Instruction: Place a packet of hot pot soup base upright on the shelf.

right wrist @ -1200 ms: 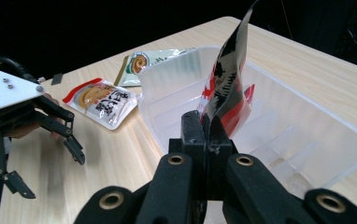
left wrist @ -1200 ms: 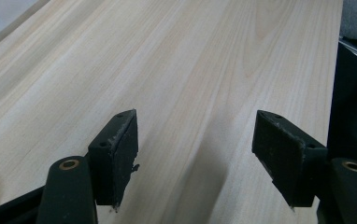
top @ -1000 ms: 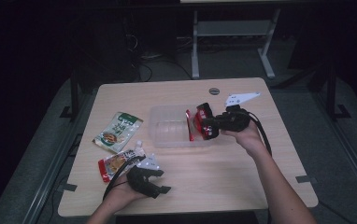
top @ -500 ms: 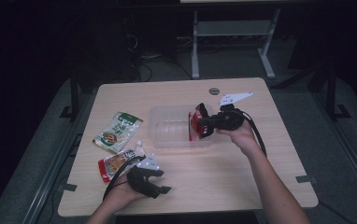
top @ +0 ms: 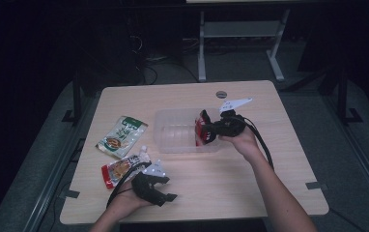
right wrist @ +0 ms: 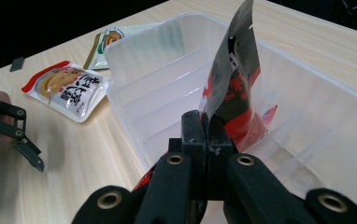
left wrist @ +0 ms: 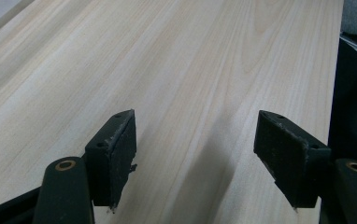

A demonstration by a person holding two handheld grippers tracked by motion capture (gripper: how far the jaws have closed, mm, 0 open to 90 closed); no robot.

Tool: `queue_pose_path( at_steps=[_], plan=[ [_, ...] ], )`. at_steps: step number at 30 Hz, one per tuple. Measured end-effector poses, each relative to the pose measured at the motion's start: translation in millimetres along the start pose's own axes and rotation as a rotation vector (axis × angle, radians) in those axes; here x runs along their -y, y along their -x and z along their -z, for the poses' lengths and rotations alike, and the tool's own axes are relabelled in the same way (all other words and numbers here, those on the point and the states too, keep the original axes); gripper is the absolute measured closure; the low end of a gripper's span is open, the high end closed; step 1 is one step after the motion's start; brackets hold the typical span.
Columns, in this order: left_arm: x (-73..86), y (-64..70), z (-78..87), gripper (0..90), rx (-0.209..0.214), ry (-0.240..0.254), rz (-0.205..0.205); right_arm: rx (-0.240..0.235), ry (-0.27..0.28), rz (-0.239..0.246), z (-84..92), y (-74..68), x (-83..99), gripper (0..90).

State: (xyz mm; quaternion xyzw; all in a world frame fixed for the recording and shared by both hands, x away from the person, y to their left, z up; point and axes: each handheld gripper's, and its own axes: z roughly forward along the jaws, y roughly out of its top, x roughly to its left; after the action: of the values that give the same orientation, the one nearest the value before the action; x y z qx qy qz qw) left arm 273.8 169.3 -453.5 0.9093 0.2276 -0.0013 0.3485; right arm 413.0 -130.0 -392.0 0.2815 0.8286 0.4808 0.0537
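My right gripper (top: 207,129) (right wrist: 206,122) is shut on a black and red food packet (top: 202,131) (right wrist: 232,88), holding it inside the right end of a clear plastic bin (top: 173,130) (right wrist: 167,70). The packet's lower end is down in the bin. My left gripper (top: 165,189) (left wrist: 195,154) rests near the table's front edge, its jaws open over bare wood with nothing between them. A red and white packet (top: 122,168) (right wrist: 69,88) lies just left of the left gripper. A green packet (top: 122,136) (right wrist: 113,35) lies farther back on the left.
The wooden table (top: 269,159) has bare room at the front right. A white paper tag (top: 234,103) shows behind the right gripper, and a small round grommet (top: 221,94) sits behind it. Dark floor and a white frame stand beyond the table.
The right hand has moved the black and red packet a little to the left and down into the bin. The left hand has stayed put.
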Motion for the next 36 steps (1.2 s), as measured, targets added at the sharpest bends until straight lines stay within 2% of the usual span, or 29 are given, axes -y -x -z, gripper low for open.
queue_pose_path(
  at_steps=[5,6,7,8,9,10,12,13,14,21,24,28,31,32,36],
  plan=[
    [0.0,0.0,-0.2,29.3,0.0,-0.003,-0.004,0.001,0.008,-0.013,1.3,0.9,0.0,86.5],
    [0.1,0.0,-0.1,29.3,0.0,-0.001,-0.004,0.001,0.013,-0.017,2.6,0.7,-0.4,82.2],
    [0.1,0.0,-0.1,29.3,0.0,-0.001,-0.004,0.001,0.013,-0.017,2.6,0.7,-0.4,82.2],
    [0.1,-0.1,0.0,29.3,0.0,-0.001,-0.003,-0.006,0.018,-0.022,3.8,0.1,-1.0,76.9],
    [0.1,-0.1,-0.1,29.3,0.0,0.0,-0.003,-0.006,0.018,-0.022,3.8,0.1,-1.0,76.9],
    [0.2,0.0,-0.2,29.3,-0.001,0.001,-0.003,0.001,0.021,-0.017,4.7,-0.7,-1.5,70.7],
    [0.3,0.1,-0.5,29.3,0.001,0.003,-0.005,0.0,0.017,-0.02,6.4,-2.2,-2.5,64.2],
    [0.3,0.1,-0.5,29.3,0.001,0.003,-0.005,0.0,0.017,-0.02,6.4,-2.2,-2.5,64.2],
    [0.3,0.0,-0.7,29.2,0.002,0.004,-0.006,-0.001,0.019,-0.027,7.7,-3.0,-3.3,58.1],
    [0.1,0.0,-0.6,29.2,0.003,0.003,-0.005,0.001,0.022,-0.035,12.1,-5.4,-5.0,46.0],
    [0.3,-0.2,-0.2,28.9,0.0,0.003,-0.003,0.034,0.019,-0.048,15.5,-6.3,-4.7,37.8],
    [1.0,-2.8,1.8,28.7,0.004,0.016,0.002,0.042,0.012,-0.06,19.7,-8.2,-3.8,33.2],
    [0.8,-2.5,2.7,28.5,0.008,0.02,0.004,0.041,-0.005,-0.049,21.7,-12.4,-2.6,31.4],
    [1.2,-2.2,3.3,28.4,0.01,0.023,0.0,0.051,-0.016,-0.026,22.8,-15.7,-1.6,30.4],
    [0.9,-2.1,4.9,28.4,0.001,0.027,-0.004,0.067,-0.015,-0.016,28.0,-22.9,4.5,29.8]
  ],
)
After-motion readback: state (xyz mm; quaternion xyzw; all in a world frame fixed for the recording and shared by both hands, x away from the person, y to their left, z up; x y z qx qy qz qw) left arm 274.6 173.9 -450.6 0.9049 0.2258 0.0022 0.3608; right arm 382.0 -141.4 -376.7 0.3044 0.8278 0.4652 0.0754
